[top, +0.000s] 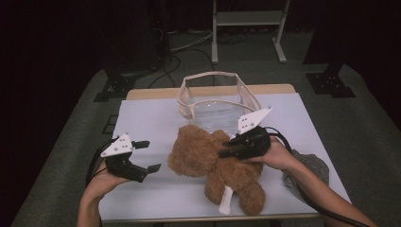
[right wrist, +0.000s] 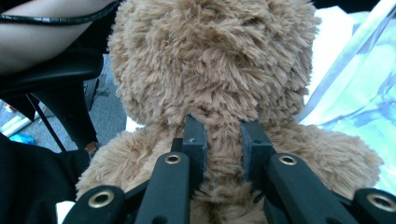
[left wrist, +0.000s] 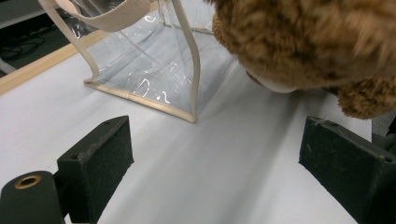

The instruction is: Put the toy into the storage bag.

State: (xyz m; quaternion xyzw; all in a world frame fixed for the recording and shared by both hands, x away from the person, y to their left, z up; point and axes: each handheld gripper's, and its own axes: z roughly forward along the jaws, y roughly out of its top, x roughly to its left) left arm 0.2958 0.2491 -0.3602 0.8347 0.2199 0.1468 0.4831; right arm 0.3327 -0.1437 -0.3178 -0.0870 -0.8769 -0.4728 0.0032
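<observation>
A brown plush teddy bear point(top: 217, 165) lies on the white table cover, head toward the left, with a white ribbon by its legs. My right gripper point(top: 227, 150) sits on its back; in the right gripper view the jaws pinch the fur at the bear's neck point(right wrist: 223, 140), just under its head. Behind the bear stands a clear plastic bag with beige trim and handles point(top: 215, 99), mouth open; it also shows in the left gripper view point(left wrist: 154, 60). To the left of the bear's head my left gripper point(top: 147, 155) hovers open, nothing between its jaws, with the bear's head point(left wrist: 303, 42) ahead of it.
A grey cloth point(top: 309, 170) lies at the right of the table by the person's right forearm. The white cover point(top: 156, 113) has bare room at the left and back left. Behind the table stand a white frame point(top: 248, 28) and cables on the floor.
</observation>
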